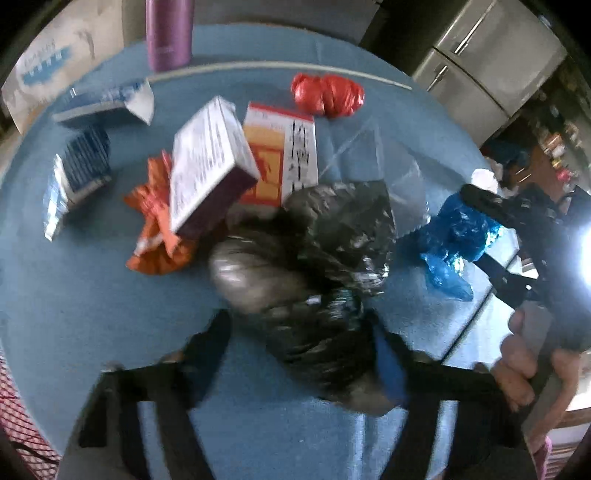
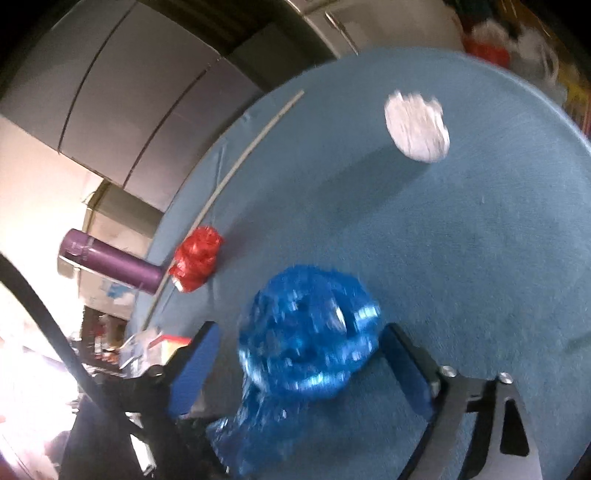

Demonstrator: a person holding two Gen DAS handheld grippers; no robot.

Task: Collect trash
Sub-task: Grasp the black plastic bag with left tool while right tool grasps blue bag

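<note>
Since each wad is light and crumpled, I straddle it before squeezing: my left gripper (image 1: 299, 354) has the black bag (image 1: 325, 258) between its fingers, seemingly pinched though blurred; my right gripper (image 2: 299, 373) brackets the blue bag (image 2: 306, 332), pads not yet touching.

Black bag (image 1: 325, 266) motion-blurred, purple bottle (image 1: 169, 33) cut off
</note>
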